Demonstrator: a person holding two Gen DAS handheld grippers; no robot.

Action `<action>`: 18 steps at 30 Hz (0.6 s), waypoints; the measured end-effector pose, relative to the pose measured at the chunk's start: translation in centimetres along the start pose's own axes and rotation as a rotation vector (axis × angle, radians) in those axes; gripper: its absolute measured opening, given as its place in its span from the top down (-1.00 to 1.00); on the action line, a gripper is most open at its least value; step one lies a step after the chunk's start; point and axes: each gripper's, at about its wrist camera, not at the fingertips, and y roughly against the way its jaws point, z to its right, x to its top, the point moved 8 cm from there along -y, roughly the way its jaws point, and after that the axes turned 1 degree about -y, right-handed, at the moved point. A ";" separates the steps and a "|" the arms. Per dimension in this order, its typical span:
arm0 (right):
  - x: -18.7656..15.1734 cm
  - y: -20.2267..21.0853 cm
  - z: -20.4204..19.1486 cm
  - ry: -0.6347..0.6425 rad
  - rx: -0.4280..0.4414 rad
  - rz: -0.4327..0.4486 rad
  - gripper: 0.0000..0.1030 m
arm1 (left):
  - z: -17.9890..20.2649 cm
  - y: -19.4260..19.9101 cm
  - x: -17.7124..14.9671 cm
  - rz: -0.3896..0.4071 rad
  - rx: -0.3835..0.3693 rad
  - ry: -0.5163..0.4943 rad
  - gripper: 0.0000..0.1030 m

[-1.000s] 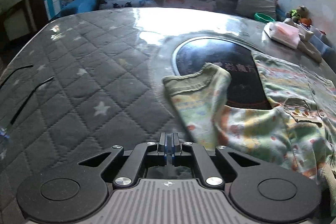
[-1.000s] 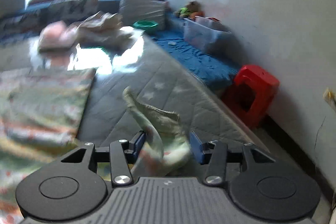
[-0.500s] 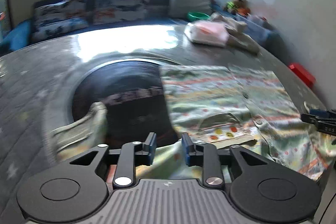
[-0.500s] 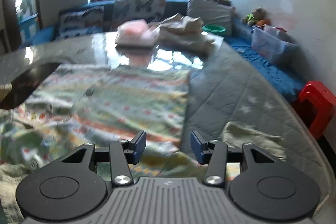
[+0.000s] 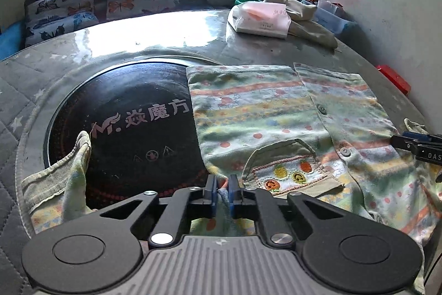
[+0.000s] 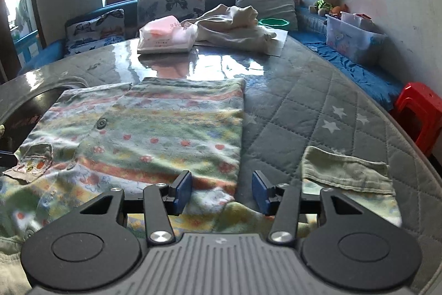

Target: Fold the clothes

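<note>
Your left tool (image 5: 221,194) is pinched on the near edge of the striped children's shirt (image 5: 270,118) – spread flat on the quilted surface (image 6: 317,112), ready for folding – while your right tool (image 6: 221,191) hovers over the shirt's right armpit, pads spread, gripping nothing.
</note>
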 end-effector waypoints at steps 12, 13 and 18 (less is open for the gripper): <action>1.6 -2.5 -6.4 0.096 0.091 0.008 0.04 | -4.4 2.4 -1.0 0.054 0.093 0.107 0.87; 1.7 -2.7 -7.2 0.111 0.100 0.009 0.04 | -5.0 2.6 -1.1 0.059 0.109 0.118 0.87; 2.8 -4.5 -11.9 0.157 0.174 0.017 0.04 | -8.5 3.9 -2.0 0.077 0.183 0.191 0.87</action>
